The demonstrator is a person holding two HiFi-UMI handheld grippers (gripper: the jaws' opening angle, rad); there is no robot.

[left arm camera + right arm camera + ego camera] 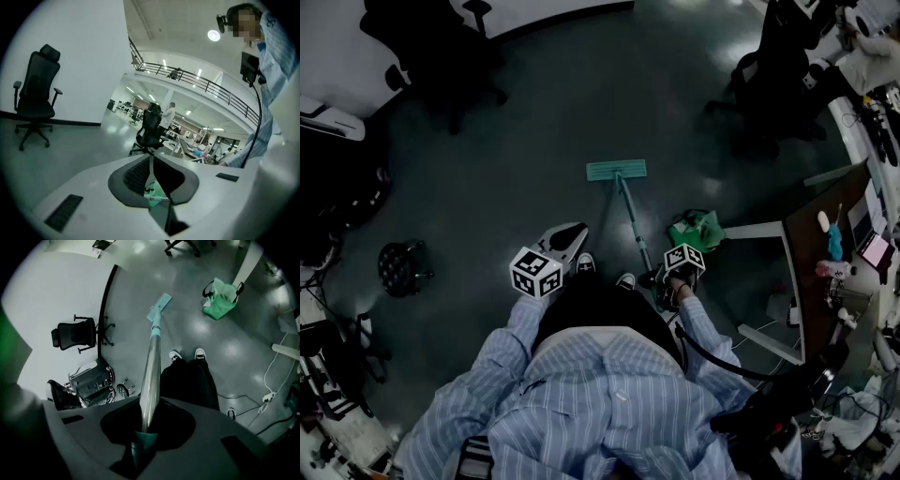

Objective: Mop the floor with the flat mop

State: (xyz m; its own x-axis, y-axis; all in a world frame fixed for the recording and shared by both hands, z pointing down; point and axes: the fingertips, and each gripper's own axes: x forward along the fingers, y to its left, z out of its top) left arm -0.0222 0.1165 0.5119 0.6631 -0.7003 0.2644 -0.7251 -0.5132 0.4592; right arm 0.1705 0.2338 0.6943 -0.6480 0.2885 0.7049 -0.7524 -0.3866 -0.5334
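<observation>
Right gripper (143, 430) is clamping the flat mop (617, 171) by the teal end of its handle, while the left gripper (151, 159) is pointing off to the side, its jaws pressed together on nothing. Past the person's shoes (586, 263), the mop head is lying flat on the dark glossy floor (534, 131), with a green bag (697, 230) sitting just right of the handle. Farther off, black office chairs (441, 56) are standing by the white wall (337, 56).

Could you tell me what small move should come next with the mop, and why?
Probably push the mop head forward: it lies flat on the floor ahead of the shoes, the right gripper is shut on the handle, and bare floor lies beyond it. The left gripper is off the handle.
</observation>
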